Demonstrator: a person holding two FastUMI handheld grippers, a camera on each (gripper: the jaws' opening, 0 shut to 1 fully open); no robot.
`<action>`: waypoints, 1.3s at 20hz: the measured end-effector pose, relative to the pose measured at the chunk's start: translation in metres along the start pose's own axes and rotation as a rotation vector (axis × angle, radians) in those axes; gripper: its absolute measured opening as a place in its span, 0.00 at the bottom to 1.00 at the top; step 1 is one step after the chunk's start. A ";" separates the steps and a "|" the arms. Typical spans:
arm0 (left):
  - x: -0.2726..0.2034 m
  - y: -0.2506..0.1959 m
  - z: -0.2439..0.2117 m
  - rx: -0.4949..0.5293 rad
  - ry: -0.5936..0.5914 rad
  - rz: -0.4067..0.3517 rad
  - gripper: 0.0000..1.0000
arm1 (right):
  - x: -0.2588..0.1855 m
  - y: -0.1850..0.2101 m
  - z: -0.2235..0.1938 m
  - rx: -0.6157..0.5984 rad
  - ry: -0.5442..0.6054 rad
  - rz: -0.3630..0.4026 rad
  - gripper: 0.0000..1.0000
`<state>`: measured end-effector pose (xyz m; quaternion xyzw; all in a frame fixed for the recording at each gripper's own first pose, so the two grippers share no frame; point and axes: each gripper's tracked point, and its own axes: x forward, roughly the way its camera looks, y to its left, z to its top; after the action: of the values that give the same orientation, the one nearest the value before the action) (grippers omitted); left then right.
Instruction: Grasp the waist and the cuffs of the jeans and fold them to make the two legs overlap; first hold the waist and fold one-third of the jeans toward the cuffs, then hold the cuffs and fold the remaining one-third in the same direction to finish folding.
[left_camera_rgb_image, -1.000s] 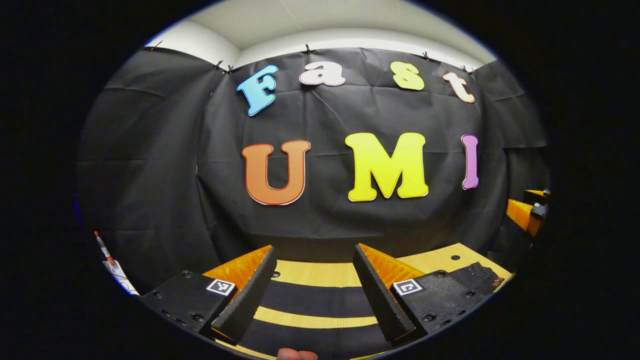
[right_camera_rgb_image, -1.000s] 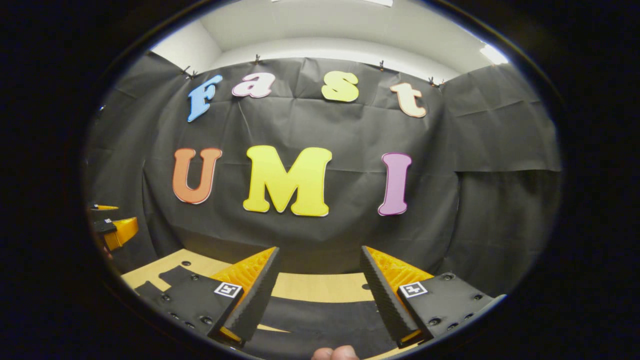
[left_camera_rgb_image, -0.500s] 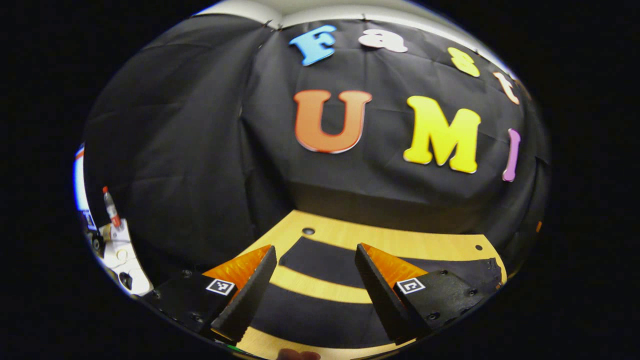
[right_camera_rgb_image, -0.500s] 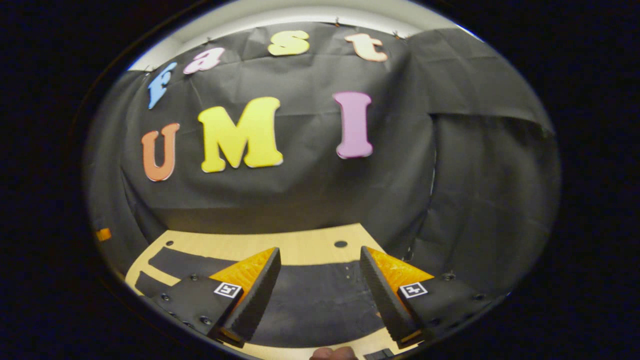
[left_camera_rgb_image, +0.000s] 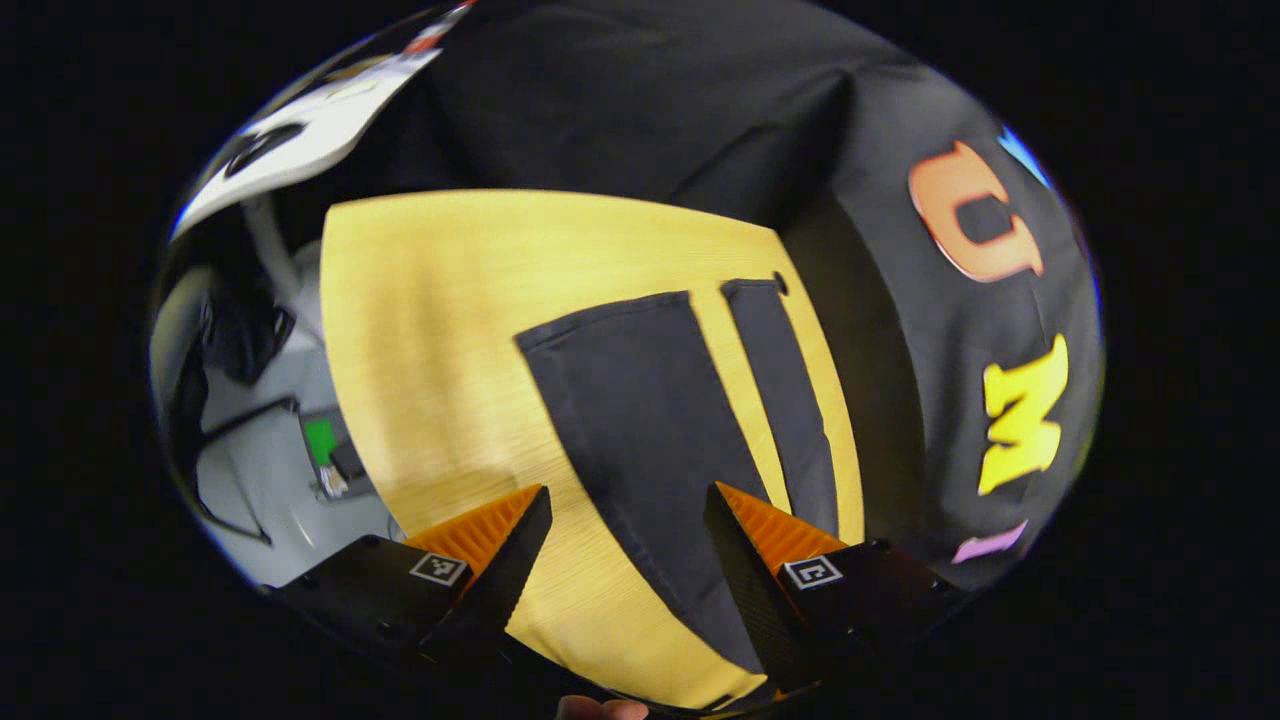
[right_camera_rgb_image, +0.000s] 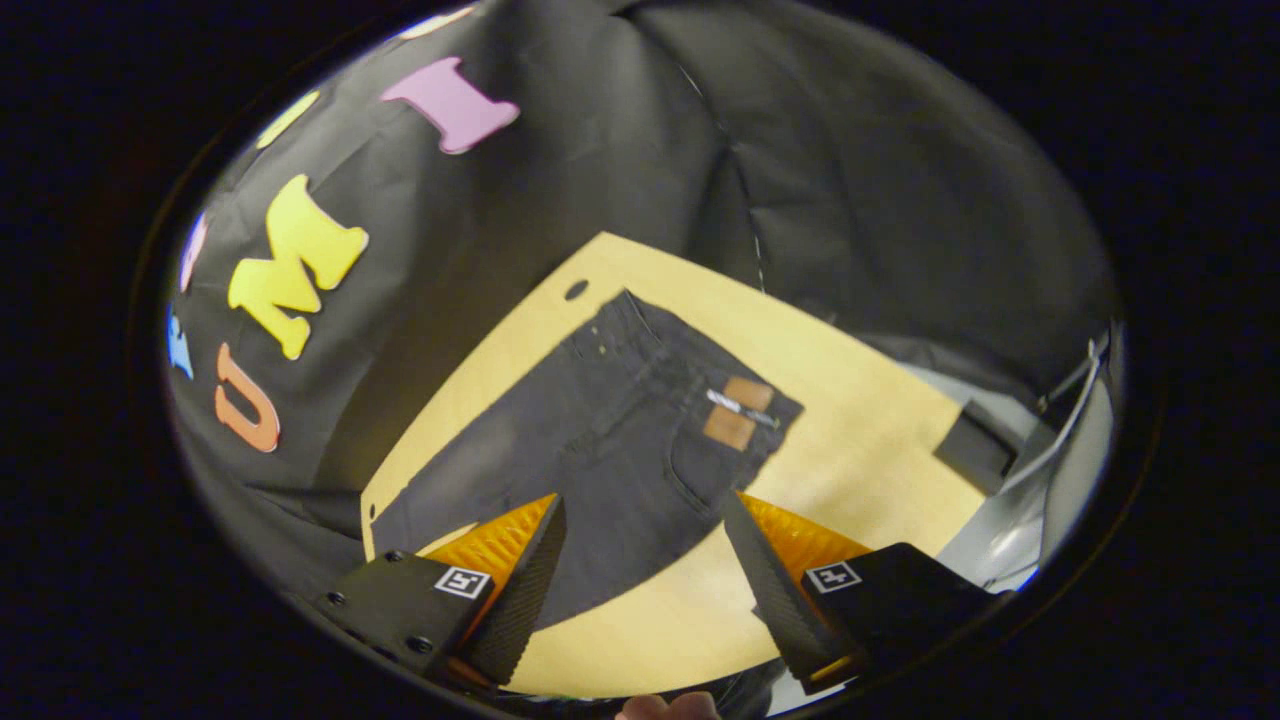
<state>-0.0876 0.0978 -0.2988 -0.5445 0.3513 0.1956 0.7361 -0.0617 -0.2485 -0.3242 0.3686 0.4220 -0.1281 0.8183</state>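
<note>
Both your tongs, left tongs (left_camera_rgb_image: 625, 560) and right tongs (right_camera_rgb_image: 645, 570), hang spread wide above the dark jeans (right_camera_rgb_image: 610, 440) lying flat on the worktop (right_camera_rgb_image: 850, 400), gripping nothing.

This is a recording booth set up like a lab, not a home. Black cloth (right_camera_rgb_image: 880, 180) hangs as walls close around a bare wooden table (left_camera_rgb_image: 440, 330) with small holes drilled near its edges. Beyond the table's edge, in the left gripper view, a grey floor (left_camera_rgb_image: 260, 440) carries loose cables and small gear, and a white surface (left_camera_rgb_image: 310, 120) stands farther off.
</note>
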 end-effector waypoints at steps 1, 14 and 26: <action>0.003 -0.003 -0.001 -0.052 0.003 -0.006 0.99 | 0.001 -0.009 -0.010 0.012 0.024 -0.004 0.98; 0.062 -0.024 0.034 -0.027 -0.059 0.035 0.96 | 0.023 -0.025 0.002 0.286 0.049 -0.035 0.98; 0.091 -0.051 0.037 0.018 -0.055 0.030 0.79 | 0.086 -0.034 0.014 0.352 0.056 -0.203 0.96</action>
<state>0.0198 0.1067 -0.3257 -0.5269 0.3410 0.2183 0.7473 -0.0189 -0.2732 -0.4031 0.4649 0.4509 -0.2715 0.7119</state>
